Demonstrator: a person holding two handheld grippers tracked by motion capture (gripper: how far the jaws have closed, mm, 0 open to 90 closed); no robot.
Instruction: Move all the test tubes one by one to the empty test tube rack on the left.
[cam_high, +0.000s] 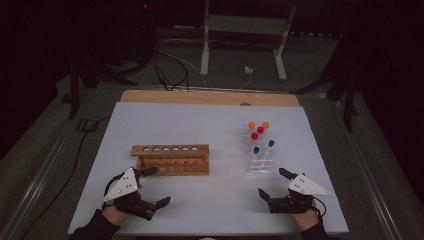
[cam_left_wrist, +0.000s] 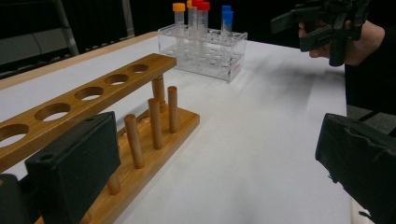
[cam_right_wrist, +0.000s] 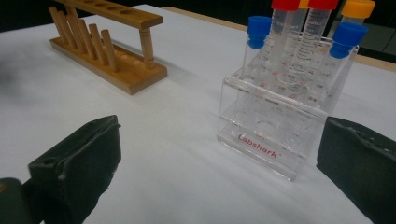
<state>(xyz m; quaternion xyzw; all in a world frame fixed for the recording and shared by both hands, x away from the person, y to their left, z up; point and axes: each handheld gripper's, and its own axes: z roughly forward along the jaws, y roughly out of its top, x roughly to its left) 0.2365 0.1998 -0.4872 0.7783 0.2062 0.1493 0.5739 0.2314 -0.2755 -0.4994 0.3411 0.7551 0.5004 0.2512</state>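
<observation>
On the table (cam_high: 210, 125) the wooden rack (cam_high: 171, 159) sits left of centre, the clear rack (cam_high: 260, 155) well apart to its right. Capped tubes (cam_high: 258, 134) stand upright in the clear rack, toward its far end. The left gripper (cam_high: 154, 186) hovers just before the wooden rack's left end; the right gripper (cam_high: 272, 182) sits just before the clear rack, slightly right.

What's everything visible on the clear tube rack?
The clear tube rack looks like transparent plastic, tiered, with red "Labshark" lettering on its front. It stands upright on the white table, right of the wooden rack, holding six capped tubes: two orange, two red, two blue. Front holes are empty. Nothing grips it.
</observation>
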